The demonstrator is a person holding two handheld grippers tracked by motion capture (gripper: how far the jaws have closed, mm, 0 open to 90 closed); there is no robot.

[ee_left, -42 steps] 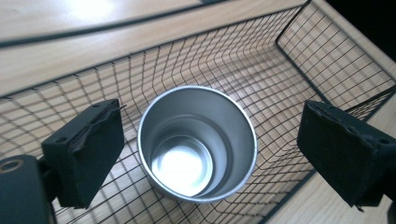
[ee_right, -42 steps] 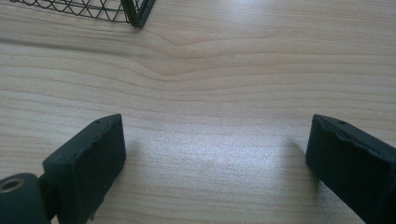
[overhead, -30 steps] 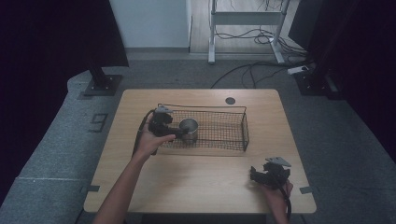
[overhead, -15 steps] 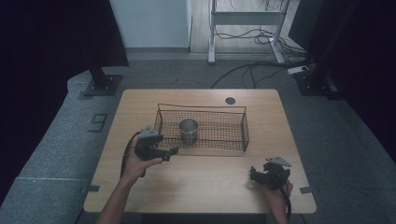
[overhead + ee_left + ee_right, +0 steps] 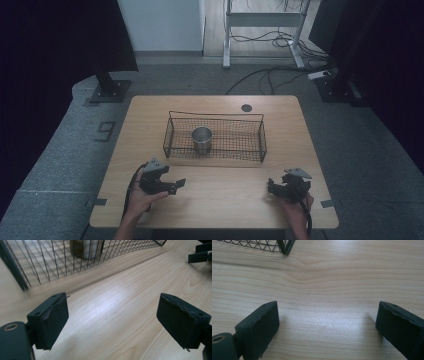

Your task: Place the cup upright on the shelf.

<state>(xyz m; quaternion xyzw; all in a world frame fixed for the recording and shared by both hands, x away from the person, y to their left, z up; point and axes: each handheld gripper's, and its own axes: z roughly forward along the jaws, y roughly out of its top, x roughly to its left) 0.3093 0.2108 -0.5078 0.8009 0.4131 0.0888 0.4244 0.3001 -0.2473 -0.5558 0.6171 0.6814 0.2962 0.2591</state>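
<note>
Nearest the person, the left gripper [image 5: 176, 184], a black two-jaw tool with a grey three-cornered plate on top, is held in the left hand [image 5: 142, 197] low over the front left part of the pale wooden table [image 5: 225, 200]. Its jaws point toward the table's middle. In the left gripper view they stand apart with bare wood between them and nothing gripped, and they have just been closing a little. The right gripper [image 5: 272, 186], of the same make, sits in the right hand [image 5: 296, 202] at the front right of the table. Its jaws stand wide over bare tabletop in the right gripper view and hold nothing. No brand, label or legible writing is visible on either tool. Farther back, a black wire-mesh rectangular basket [image 5: 260, 142] stands at the middle of the table. The small cylindrical grey metal cup [image 5: 202, 139] stands upright inside it, in the left half, apart from both grippers. A small dark round cap [image 5: 246, 107] sits in the tabletop behind the basket. Beyond the table lie the grey carpeted floor [image 5: 70, 150], loose black cables [image 5: 270, 75] and the metal stand [image 5: 265, 30].
</note>
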